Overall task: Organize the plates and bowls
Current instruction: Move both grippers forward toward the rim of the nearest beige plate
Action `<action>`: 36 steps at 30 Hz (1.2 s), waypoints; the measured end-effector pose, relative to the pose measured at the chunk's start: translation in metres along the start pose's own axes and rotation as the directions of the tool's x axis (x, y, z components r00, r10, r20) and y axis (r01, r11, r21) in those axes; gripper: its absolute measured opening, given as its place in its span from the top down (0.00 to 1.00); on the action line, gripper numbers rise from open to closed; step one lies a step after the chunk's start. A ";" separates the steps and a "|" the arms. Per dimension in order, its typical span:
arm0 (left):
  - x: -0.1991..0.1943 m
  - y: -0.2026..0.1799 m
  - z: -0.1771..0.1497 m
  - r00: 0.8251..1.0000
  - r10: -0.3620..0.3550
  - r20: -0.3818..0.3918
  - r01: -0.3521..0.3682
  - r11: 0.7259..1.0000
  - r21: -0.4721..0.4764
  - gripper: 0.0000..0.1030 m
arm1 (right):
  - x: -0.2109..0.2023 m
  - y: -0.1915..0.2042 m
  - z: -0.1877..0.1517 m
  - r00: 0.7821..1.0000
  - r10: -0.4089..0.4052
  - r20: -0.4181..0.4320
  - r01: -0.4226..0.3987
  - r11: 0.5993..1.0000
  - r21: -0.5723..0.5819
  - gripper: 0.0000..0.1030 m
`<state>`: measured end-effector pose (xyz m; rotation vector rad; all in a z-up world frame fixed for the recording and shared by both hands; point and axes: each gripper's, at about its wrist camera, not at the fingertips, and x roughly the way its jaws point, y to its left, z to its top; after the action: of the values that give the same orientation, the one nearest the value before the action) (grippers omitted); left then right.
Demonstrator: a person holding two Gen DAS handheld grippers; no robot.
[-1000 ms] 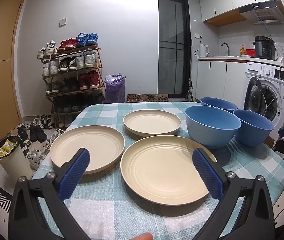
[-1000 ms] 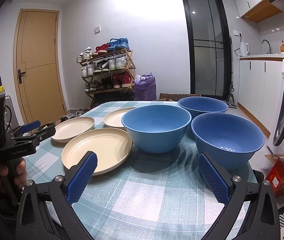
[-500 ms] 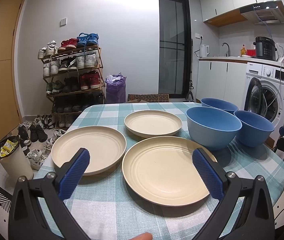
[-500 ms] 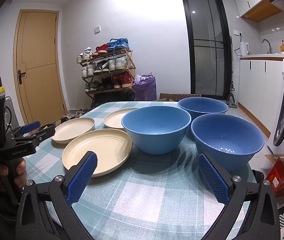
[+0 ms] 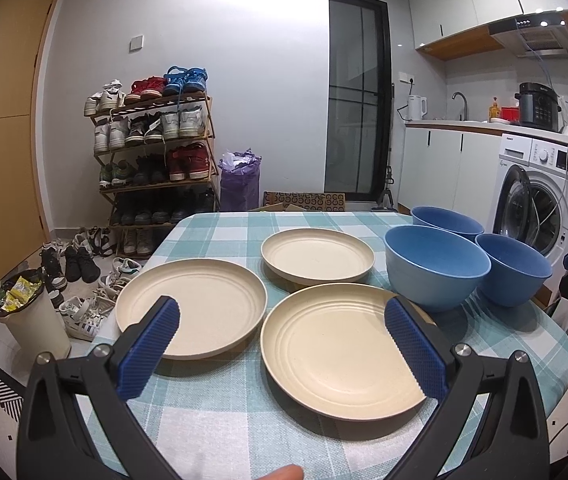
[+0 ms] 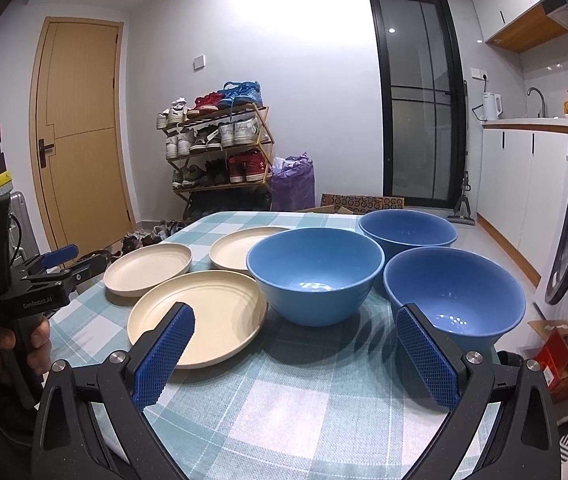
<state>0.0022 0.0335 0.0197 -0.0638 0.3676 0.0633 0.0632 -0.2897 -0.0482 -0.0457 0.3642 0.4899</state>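
Three cream plates lie on the checked tablecloth: a near plate (image 5: 340, 354) (image 6: 200, 316), a left plate (image 5: 192, 306) (image 6: 148, 268) and a far plate (image 5: 318, 254) (image 6: 236, 252). Three blue bowls stand to their right: a middle bowl (image 5: 436, 270) (image 6: 316, 274), a far bowl (image 5: 446, 220) (image 6: 408, 230) and a right bowl (image 5: 514, 274) (image 6: 454, 296). My left gripper (image 5: 282, 350) hangs open over the near edges of the left and near plates. My right gripper (image 6: 296, 354) is open, low in front of the bowls, holding nothing.
The table (image 5: 220, 408) ends close on the left, with a bin (image 5: 30, 316) and shoes on the floor below. A shoe rack (image 5: 156, 160) stands behind. A washing machine (image 5: 544, 200) sits right of the table. A hand (image 6: 12, 340) holds the left gripper's handle.
The left gripper has drifted slightly back and left, so the plates sit a little further right in its view. The right gripper barely moved.
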 end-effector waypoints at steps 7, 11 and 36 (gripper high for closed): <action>-0.001 0.004 0.008 1.000 0.012 0.006 -0.012 1.000 0.002 0.00 | 0.002 0.002 0.007 1.000 -0.016 -0.001 0.016 1.000 -0.012 0.00; 0.000 0.007 0.014 1.000 0.030 0.006 -0.030 1.000 0.005 0.00 | 0.003 0.000 0.012 1.000 -0.012 -0.006 0.012 1.000 -0.008 0.00; 0.018 0.022 0.039 0.996 0.083 -0.036 -0.082 0.996 0.023 0.00 | 0.021 0.006 0.082 0.998 0.034 -0.043 -0.037 0.997 -0.070 0.00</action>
<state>0.0316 0.0588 0.0486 -0.0289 0.4073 0.1403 0.1044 -0.2643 0.0215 -0.1186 0.3893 0.5373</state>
